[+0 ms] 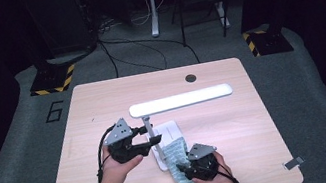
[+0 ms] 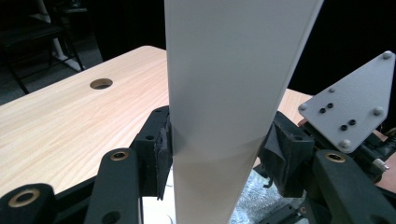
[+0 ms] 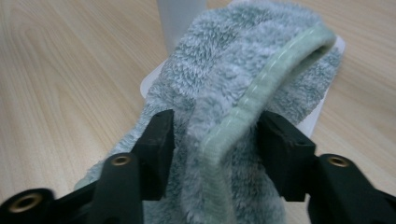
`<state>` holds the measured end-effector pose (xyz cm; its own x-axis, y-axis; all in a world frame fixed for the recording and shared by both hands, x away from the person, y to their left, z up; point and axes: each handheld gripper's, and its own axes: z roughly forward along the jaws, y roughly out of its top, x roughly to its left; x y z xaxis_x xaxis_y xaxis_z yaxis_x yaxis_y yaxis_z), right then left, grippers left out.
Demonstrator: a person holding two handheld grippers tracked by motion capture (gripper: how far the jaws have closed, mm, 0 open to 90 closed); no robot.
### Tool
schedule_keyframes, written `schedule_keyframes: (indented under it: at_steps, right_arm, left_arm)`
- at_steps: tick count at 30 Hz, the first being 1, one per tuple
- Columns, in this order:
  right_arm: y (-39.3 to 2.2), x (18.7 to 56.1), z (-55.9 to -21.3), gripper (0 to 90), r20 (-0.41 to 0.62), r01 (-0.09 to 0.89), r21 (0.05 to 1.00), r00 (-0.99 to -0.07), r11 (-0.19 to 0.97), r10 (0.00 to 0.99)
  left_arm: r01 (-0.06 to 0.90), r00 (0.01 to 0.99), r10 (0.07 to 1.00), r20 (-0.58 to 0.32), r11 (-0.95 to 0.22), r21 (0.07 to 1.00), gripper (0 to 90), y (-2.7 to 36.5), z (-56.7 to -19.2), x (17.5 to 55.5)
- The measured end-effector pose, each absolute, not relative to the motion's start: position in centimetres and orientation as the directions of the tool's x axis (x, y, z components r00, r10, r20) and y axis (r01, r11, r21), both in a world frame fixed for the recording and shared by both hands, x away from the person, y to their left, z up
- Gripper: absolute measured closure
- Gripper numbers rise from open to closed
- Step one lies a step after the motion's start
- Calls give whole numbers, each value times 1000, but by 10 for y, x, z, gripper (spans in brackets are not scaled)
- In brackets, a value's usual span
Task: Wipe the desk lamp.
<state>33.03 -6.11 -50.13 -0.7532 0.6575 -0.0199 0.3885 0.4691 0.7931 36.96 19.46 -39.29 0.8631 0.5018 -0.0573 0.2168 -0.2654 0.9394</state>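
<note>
A white desk lamp with a flat rectangular base (image 1: 171,133), a slim upright post and a long horizontal light bar stands near the middle of the pale wooden table (image 1: 92,104). The left gripper (image 1: 153,139) has its fingers on either side of the post, the left pad touching it and the right pad just beside it. A fluffy grey-green cloth with a stitched hem (image 3: 243,93) lies draped over the near right part of the base. The right gripper (image 1: 180,166) has its fingers standing apart around a raised fold of cloth, not squeezing it.
</note>
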Motion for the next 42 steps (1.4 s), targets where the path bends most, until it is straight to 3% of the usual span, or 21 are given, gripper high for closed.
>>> schedule_keyframes:
  at_steps: [8,21,29,42]
  right_arm:
    - [-60,334,-509,354,-65,366,787,-751,496,657]
    - [-39,326,-509,454,-130,321,774,-763,546,633]
    - [-27,331,-517,295,-200,275,756,-767,594,610]
    - [-28,332,-518,329,-251,237,732,-778,638,577]
  left_arm:
    - [225,867,495,-65,-272,936,475,194,-393,373]
    - [222,860,507,-60,-265,938,514,192,-394,374]
    - [229,862,502,-66,-271,935,519,191,-394,373]
    - [231,879,471,-75,-284,930,517,195,-393,377]
